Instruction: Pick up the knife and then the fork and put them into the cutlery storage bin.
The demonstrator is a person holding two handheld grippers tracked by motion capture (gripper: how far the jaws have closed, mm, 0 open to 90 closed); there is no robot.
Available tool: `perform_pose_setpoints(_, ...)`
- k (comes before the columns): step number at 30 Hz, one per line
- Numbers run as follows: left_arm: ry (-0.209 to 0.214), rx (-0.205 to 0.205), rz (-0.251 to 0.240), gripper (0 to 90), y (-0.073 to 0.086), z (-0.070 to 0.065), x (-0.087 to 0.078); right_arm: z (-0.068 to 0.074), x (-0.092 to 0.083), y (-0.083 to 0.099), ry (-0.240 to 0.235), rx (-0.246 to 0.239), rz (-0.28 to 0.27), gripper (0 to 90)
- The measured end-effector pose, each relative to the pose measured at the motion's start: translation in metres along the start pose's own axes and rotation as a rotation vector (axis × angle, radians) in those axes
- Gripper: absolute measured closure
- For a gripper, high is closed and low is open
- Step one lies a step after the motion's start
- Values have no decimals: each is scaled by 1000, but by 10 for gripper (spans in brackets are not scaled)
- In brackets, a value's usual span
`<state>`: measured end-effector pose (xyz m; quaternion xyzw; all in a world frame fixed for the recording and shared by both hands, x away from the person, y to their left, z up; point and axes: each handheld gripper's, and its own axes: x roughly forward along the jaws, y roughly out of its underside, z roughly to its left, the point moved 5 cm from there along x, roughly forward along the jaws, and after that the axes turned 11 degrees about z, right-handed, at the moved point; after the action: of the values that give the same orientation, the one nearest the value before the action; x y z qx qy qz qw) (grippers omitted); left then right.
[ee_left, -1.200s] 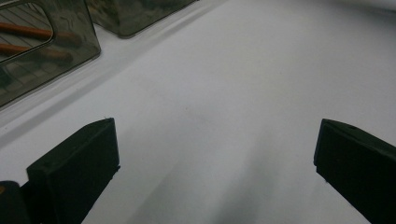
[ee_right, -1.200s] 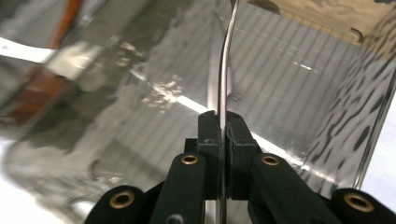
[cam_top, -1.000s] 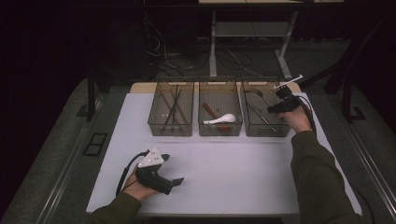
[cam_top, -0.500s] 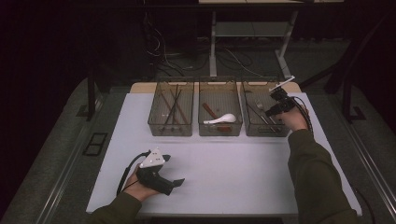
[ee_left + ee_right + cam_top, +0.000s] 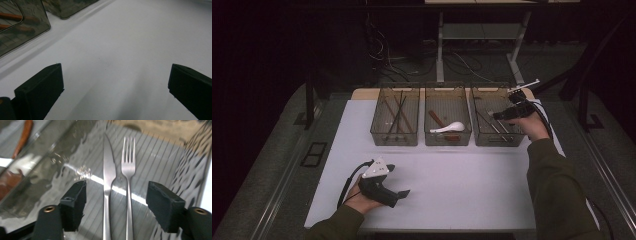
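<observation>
My right gripper (image 5: 498, 116) hovers over the right clear bin (image 5: 498, 140), pointing down into it. Its jaws have just been opening and now stand apart, pressing on nothing. In the right gripper view a steel knife (image 5: 108, 177) and a steel fork (image 5: 128, 170) lie side by side on the bin's ribbed floor, seen between the open gripper's (image 5: 117, 195) two jaws. My left gripper (image 5: 398, 181) rests on the white mat (image 5: 472, 185) near the front left. It is open, with only bare mat between the jaws of the left gripper (image 5: 115, 82).
Three clear bins stand in a row at the back of the mat. The left bin (image 5: 394, 139) holds dark chopsticks (image 5: 397, 112). The middle bin (image 5: 448, 141) holds a white spoon (image 5: 449, 128) and a brown utensil. Dark floor and a table frame lie beyond.
My right hand has shifted only slightly over the right bin. The left hand and its gripper have stayed where they were.
</observation>
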<state>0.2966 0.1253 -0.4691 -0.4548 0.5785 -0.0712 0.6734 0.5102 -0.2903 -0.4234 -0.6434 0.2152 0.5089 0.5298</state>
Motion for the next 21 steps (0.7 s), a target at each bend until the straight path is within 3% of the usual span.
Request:
perform_pose_setpoints(1,-1,0,0,0,0,0,0,0,-5,-2,0,5,-45,266)
perform_pose_setpoints(2,-1,0,0,0,0,0,0,0,-5,-2,0,5,-45,266)
perform_pose_setpoints(3,-1,1,0,0,0,0,0,-1,-10,-3,7,18,-82,227)
perform_pose_setpoints(8,0,-13,0,0,0,1,1,0,-16,-1,-4,42,-128,171)
perform_pose_setpoints(12,1,-17,-2,0,-1,2,2,2,-20,2,4,10,-166,155)
perform_pose_setpoints(21,-1,-22,2,0,-1,3,2,20,-37,14,-44,-36,-236,137)
